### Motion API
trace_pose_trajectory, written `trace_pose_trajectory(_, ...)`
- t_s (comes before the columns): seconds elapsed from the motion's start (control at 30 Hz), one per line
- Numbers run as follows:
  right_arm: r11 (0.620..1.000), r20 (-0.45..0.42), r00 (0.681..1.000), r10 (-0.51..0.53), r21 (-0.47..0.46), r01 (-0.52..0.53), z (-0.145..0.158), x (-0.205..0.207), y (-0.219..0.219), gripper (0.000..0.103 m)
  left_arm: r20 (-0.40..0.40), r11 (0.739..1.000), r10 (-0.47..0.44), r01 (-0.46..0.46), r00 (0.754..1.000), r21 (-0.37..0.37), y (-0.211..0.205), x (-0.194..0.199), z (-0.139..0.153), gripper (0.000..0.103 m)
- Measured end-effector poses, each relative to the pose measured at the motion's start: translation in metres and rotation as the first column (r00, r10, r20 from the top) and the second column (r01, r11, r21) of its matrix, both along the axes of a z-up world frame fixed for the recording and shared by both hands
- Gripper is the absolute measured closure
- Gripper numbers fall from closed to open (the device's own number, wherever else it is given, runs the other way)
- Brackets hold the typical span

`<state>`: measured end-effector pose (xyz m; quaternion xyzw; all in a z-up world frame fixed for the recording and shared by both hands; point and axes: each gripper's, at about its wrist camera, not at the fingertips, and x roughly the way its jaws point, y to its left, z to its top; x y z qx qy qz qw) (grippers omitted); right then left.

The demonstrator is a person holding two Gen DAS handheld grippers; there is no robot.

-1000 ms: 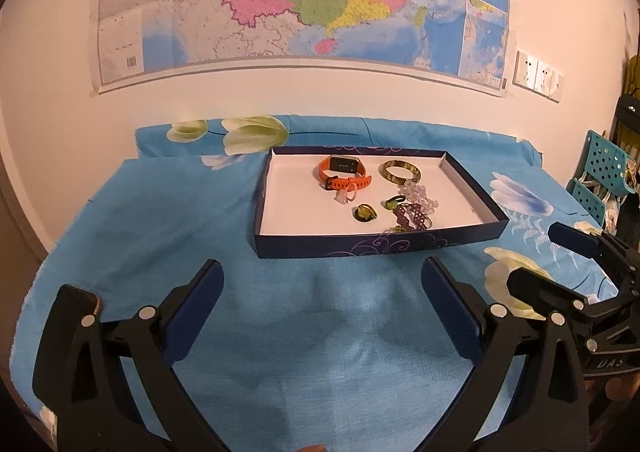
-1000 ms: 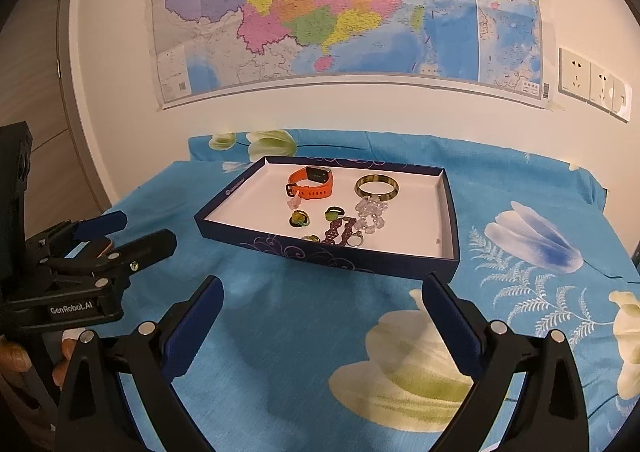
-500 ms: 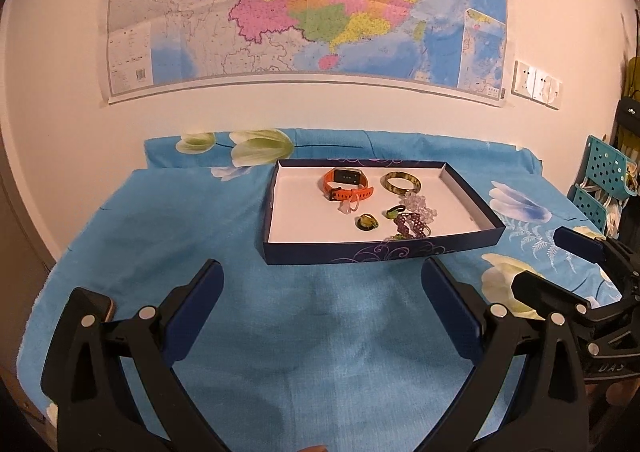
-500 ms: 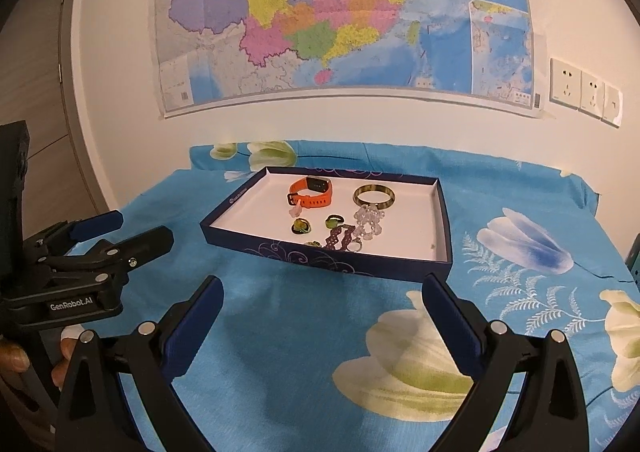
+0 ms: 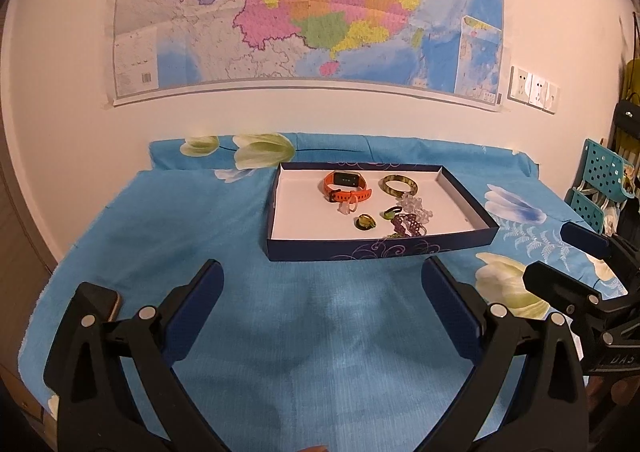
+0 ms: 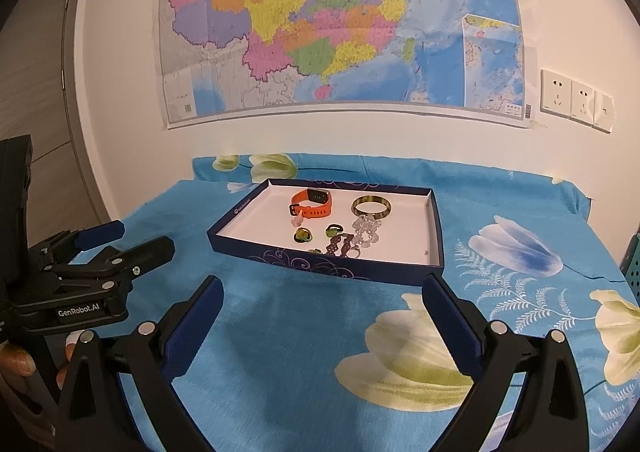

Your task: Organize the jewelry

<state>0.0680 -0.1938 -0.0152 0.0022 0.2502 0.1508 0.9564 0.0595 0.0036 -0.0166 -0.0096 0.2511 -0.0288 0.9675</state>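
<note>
A shallow dark-blue tray [image 5: 380, 248] with a white floor sits on a blue flower-print cloth [image 5: 280, 332], its long axis running left to right across the left wrist view and angled away to the right in the right wrist view. Inside it, toward the far wall, an orange watch [image 5: 346, 188] lies on its side with the strap looped closed and the dark face turned toward the cameras; just right of it a green-and-yellow bangle [image 5: 398, 185] lies flat. Nearer the front wall are a clear beaded bracelet [image 5: 416, 208], a purple beaded piece [image 5: 408, 226], a green ring [image 5: 365, 222] and a small pale clear piece [image 5: 347, 207] touching the watch strap — all bunched in the tray's middle and right, the left part bare. The left gripper [image 5: 320, 292] and the right gripper [image 6: 320, 302] both hang above the cloth short of the tray, jaws spread wide and holding nothing, with open cloth between them and the front wall. A map [image 6: 340, 24] covers the wall behind, wall sockets [image 6: 576, 100] to its right — a teal perforated rack [image 5: 600, 180] stands at the table's right edge.
</note>
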Motion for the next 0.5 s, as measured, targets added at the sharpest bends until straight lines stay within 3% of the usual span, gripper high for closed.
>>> trace_pose_trajectory(0.5, 1.000, 0.001, 1.000, 0.005, 0.003, -0.005, 0.0010, -0.0037, 0.0018, 0.007, 0.008, 1.000, 0.004, -0.004, 1.000, 0.001, 0.0000, -0.0050, 0.0030, 0.006)
